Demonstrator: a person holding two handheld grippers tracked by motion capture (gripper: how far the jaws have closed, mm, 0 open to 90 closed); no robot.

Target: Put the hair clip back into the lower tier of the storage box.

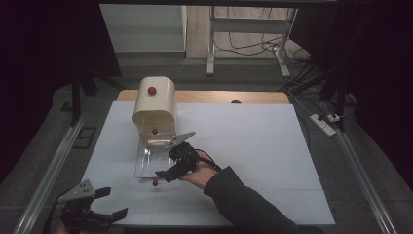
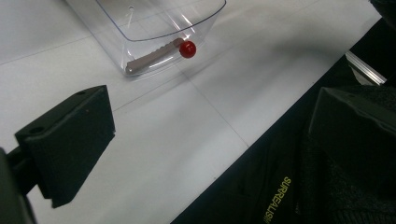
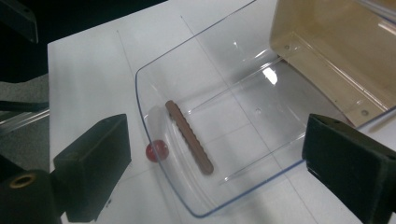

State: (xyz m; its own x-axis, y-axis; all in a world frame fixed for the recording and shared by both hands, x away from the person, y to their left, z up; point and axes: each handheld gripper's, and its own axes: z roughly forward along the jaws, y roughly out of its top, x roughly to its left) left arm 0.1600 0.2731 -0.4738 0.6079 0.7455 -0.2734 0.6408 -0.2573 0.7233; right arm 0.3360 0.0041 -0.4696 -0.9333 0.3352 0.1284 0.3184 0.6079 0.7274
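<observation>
At frame centre, the right tool hangs released over the clear drawer holding a brown stick; the left tool, lower left, gapes empty.

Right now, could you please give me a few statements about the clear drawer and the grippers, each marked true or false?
1. The clear drawer is pulled out of the cream box. True.
2. A brown ridged stick lies inside the drawer. True.
3. The right gripper is clamped on the stick. False: its jaws stand open above the drawer.
4. The drawer's red knob is blue. False: it is red.
5. The left gripper holds the drawer. False: it is apart, open.
</observation>
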